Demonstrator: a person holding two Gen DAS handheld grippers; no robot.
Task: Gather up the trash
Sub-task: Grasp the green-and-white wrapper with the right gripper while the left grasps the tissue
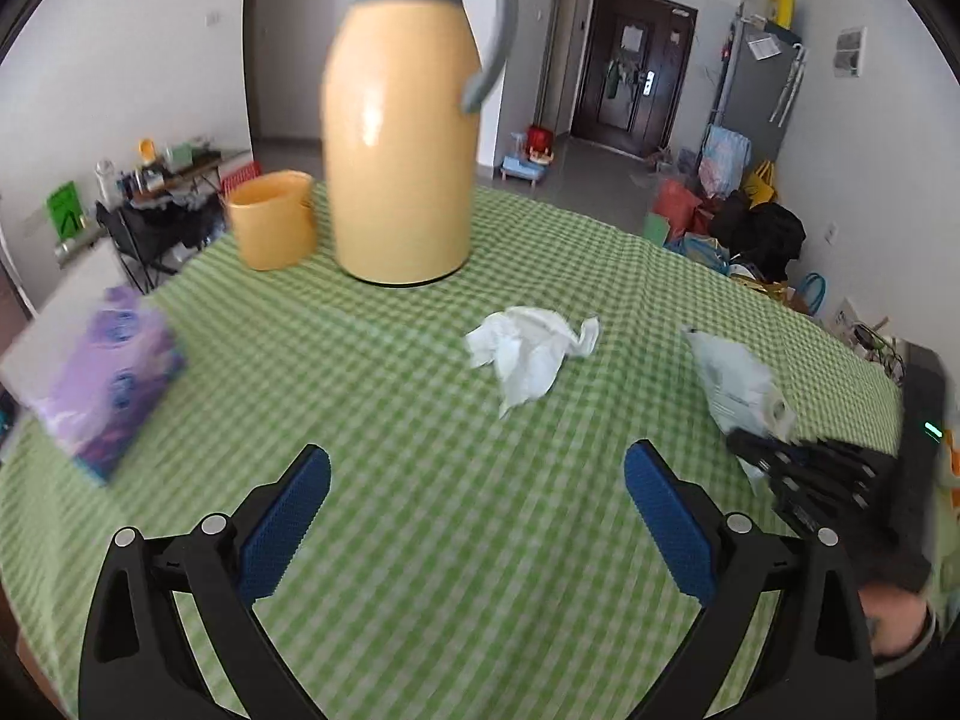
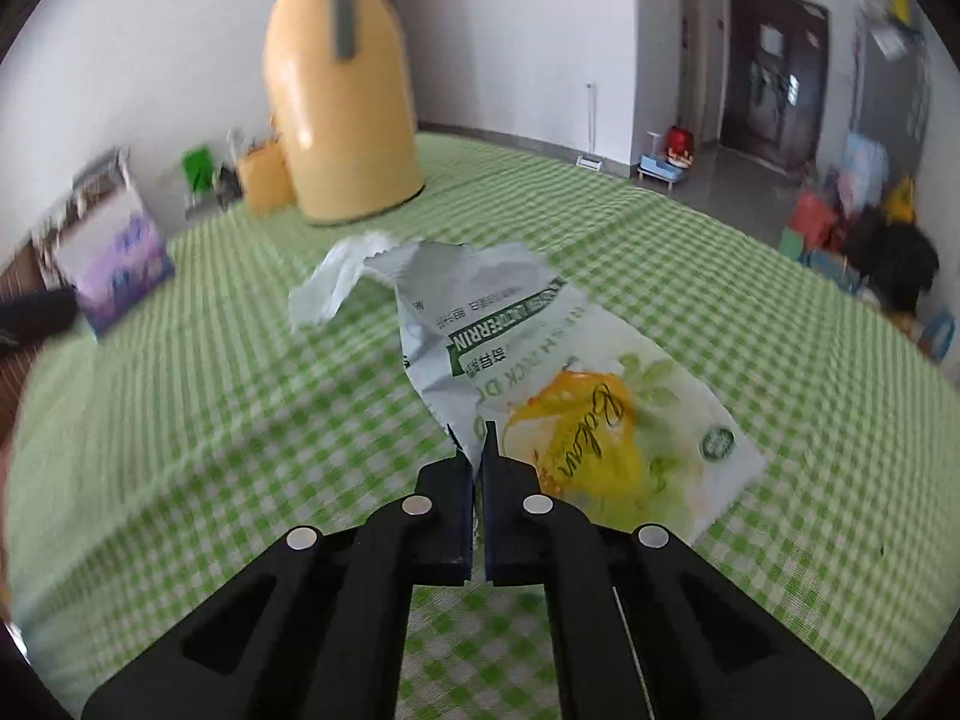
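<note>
Green-checked cloth (image 1: 420, 540) lies bare between the wide-spread left gripper (image 1: 477, 471) and a crumpled tissue (image 1: 528, 354) beyond it. Right gripper (image 2: 478, 456) is pinched on the near edge of a torn wrapper (image 2: 540, 384). Farther back stand a flask (image 1: 402, 138) and cup (image 1: 273, 219), with a purple pack (image 1: 102, 378) near the left table edge.

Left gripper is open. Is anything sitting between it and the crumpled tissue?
Nothing visible. The left gripper faces bare checked tablecloth up to the crumpled tissue. The thermos stands beyond it, and the right gripper pinches the wrapper off to the right.
</note>
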